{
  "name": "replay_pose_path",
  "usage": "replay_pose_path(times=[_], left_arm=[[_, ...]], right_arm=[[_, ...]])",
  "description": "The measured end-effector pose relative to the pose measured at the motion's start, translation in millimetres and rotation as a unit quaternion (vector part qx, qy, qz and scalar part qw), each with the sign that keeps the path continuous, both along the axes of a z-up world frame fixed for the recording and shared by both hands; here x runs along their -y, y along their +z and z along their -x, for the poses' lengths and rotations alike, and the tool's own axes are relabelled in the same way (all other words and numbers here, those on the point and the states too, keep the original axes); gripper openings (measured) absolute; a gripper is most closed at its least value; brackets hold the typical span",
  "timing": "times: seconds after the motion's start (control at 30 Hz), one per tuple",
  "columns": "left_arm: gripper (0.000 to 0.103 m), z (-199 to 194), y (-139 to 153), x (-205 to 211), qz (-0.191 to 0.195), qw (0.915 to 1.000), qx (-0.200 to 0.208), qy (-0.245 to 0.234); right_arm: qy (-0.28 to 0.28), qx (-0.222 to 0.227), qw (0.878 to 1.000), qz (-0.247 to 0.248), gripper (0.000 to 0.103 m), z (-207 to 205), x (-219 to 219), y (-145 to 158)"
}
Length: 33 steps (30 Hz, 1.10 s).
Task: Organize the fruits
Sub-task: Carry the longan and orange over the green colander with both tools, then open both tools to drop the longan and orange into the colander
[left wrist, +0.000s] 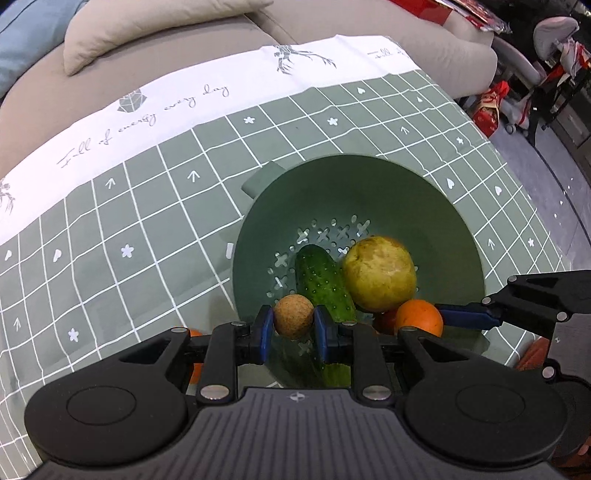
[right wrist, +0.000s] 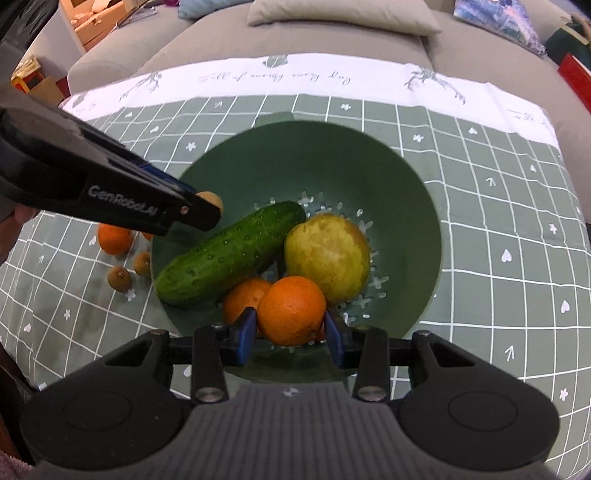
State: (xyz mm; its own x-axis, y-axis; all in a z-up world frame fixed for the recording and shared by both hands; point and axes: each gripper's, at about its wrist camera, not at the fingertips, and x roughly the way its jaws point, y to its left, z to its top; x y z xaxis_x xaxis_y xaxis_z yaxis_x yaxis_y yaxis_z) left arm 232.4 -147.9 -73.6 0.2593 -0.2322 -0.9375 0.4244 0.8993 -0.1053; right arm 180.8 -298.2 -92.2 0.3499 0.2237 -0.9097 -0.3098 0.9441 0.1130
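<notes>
I have a small round tan fruit point(left wrist: 293, 316) with a rough, corky skin pinched between the blue pads of my left gripper point(left wrist: 293, 325), and it hangs just over the near rim of the green strainer bowl point(left wrist: 424, 192). My right gripper point(right wrist: 291, 326) is closed on an orange point(right wrist: 291, 309), smooth and bright, held low over the near part of the bowl. Inside the bowl lie a bumpy dark green cucumber point(right wrist: 229, 254) set slantwise, a yellow-green pear point(right wrist: 328, 254) with brownish patches touching the cucumber's far end, and a second orange point(right wrist: 242, 297) tucked behind the one I grip. In the right wrist view the left gripper comes in from the left above the cucumber. Outside the bowl, on the green checked cloth point(right wrist: 498, 221) covering the bench, another orange point(right wrist: 114, 238) and two small brown fruits point(right wrist: 120, 277) sit just beside the bowl's left wall. A beige sofa with a cushion point(right wrist: 340, 16) stands behind
</notes>
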Motion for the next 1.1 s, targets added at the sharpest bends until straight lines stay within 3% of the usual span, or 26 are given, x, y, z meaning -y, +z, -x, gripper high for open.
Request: replay_pose_path(times=[0.43,0.57,0.63,0.93,1.1], left_arm=[[0.027,-9.0,-12.7,5.0,-0.023,0.9997,-0.004,-0.007],[0.032,-8.8,-12.3,3.5,-0.025,0.9997,-0.002,-0.005],[0.035,-8.7,-11.2,1.7,-0.022,0.9998,-0.004,-0.001],[0.044,0.1,6.4,-4.6,0.000,1.0000,-0.003,0.003],[0.046,13.6,23.7,-12.1,0.005,1.0000,0.008,0.000]], right_arm=[[0.012,-0.023,1.000,-0.004,0.037,-3.8,-3.1,-10.2],[0.013,-0.023,1.000,-0.002,0.038,-2.8,-4.1,-9.8],[0.008,-0.022,1.000,-0.005,0.044,-2.0,-2.6,-7.8],[-0.003,-0.001,1.000,-0.004,0.055,7.9,-1.4,10.1],[-0.017,0.012,1.000,-0.014,0.055,14.1,0.2,22.3]])
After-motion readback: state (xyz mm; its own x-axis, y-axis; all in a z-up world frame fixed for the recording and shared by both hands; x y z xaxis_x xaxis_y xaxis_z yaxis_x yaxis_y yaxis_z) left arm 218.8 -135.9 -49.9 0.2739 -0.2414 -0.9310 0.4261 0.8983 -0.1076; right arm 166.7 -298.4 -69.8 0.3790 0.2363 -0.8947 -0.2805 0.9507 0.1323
